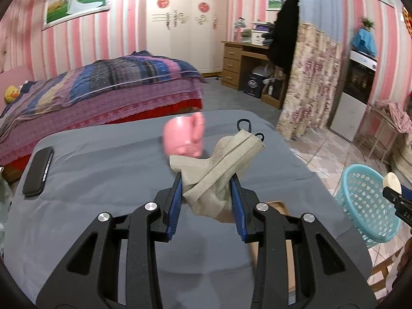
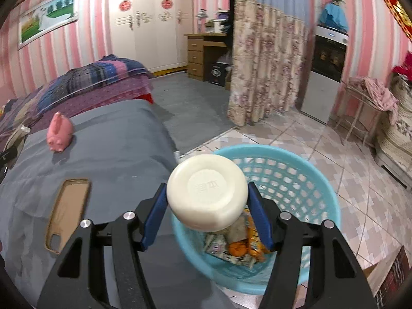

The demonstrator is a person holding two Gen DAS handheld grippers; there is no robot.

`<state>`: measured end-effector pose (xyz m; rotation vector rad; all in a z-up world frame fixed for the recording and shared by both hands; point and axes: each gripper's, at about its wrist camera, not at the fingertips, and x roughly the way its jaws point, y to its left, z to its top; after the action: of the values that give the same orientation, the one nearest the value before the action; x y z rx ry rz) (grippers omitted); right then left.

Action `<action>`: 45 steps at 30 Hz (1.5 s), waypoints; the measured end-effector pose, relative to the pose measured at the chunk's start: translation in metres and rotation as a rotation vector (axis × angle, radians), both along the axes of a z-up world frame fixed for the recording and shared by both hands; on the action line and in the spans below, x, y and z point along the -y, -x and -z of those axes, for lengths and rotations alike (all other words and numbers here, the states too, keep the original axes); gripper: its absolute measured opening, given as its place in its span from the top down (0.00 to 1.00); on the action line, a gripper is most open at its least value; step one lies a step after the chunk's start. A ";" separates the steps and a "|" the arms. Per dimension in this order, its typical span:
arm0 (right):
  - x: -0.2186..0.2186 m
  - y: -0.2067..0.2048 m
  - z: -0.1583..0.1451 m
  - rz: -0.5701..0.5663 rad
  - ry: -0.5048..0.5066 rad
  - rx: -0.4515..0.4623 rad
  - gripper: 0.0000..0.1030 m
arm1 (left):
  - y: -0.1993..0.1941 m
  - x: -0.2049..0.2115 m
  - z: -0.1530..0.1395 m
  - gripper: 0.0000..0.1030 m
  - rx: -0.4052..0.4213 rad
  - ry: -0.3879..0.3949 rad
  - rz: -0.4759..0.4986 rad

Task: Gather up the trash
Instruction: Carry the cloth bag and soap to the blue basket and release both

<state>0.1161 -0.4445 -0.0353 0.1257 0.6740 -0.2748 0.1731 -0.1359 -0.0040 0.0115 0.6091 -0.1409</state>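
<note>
Over the basket (image 2: 296, 159), already part-filled: soap (image 2: 207, 195) gripped in right tongs (image 2: 207, 211), mask (image 1: 219, 170) in left tongs (image 1: 207, 193), both undropped.

Walls (image 1: 77, 38): pink and white vertical stripes; framed landscape picture (image 1: 77, 2) hung high. White wardrobe (image 1: 185, 25) at far wall, two red round decals on its doors. Wooden desk (image 1: 242, 61) with drawers beside it, clutter on top. Bed (image 1: 103, 87) with purple and blue quilt. Floral curtain (image 2: 265, 69) hangs as a divider. Floor: grey carpet (image 2: 193, 103), then patterned tiles (image 2: 347, 167). Oven (image 2: 327, 59) beyond the curtain. Lighting even.
</note>
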 end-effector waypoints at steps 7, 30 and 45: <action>0.036 0.012 0.006 0.080 -0.049 0.009 0.41 | 0.002 0.041 0.004 0.67 -0.013 -0.009 0.073; 0.086 0.029 0.010 0.184 -0.112 0.055 0.41 | 0.004 0.113 0.016 0.67 -0.041 -0.057 0.240; 0.117 0.039 0.017 0.278 -0.133 0.063 0.41 | 0.008 0.227 0.028 0.67 -0.055 -0.100 0.482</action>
<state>0.0770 -0.5619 -0.0524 0.3556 0.6116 -0.4910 0.1647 -0.3626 -0.0324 0.2534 0.6599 -0.5784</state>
